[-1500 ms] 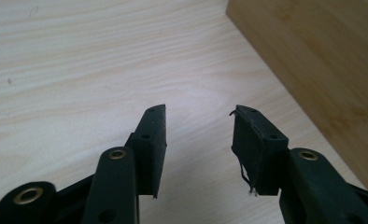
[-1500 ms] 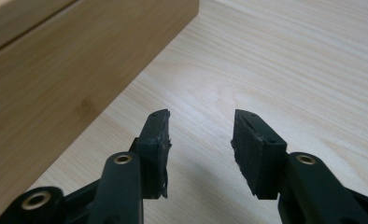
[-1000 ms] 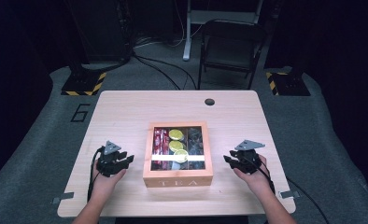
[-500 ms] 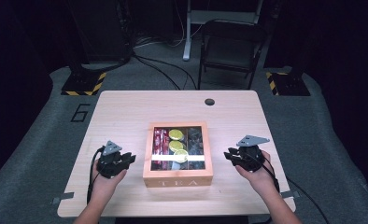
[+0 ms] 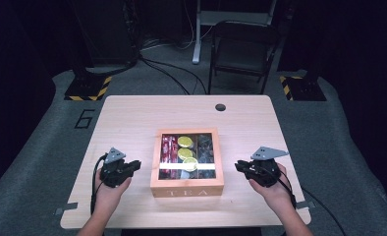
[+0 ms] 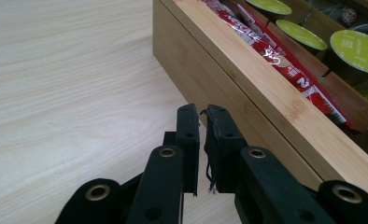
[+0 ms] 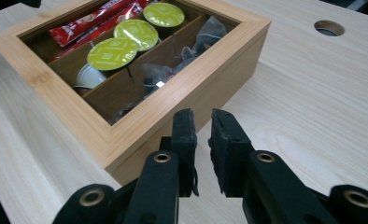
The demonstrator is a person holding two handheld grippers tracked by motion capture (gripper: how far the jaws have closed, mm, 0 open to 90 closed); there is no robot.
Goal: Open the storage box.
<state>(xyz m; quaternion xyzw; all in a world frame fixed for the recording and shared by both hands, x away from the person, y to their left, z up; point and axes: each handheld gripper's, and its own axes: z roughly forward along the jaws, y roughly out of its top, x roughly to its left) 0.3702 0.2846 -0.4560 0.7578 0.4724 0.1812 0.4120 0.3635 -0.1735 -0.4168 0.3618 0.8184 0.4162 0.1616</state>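
1. On the wooden table (image 5: pixel 132 118), a bamboo tea box (image 5: pixel 187 184) sits in the middle with "TEA" on the front wall that faces the person. Its window lid looks shut: a bright reflection crosses the pane.
2. To either side of the box, well apart from its walls, the left gripper (image 5: pixel 132 166) and the right gripper (image 5: pixel 240 166) each point inward at it. This mirrored placing looks like a readying stance for working the box from both sides.
3. Both pairs of jaws have just been closing and now stand almost together with a thin slit and nothing between them. The left gripper (image 6: pixel 202 140) aims at the box's side wall, the right gripper (image 7: pixel 201 140) at a near corner.
4. From the left gripper view one can read the red stick sachets (image 6: pixel 275 51) along the nearest compartment, and a frayed thread hangs from one jaw pad.
5. From the right gripper view the green-lidded capsules (image 7: pixel 112 53) and dark tea bags (image 7: pixel 173 65) in the far compartment are plain, along with the table's cable hole (image 7: pixel 329 28).
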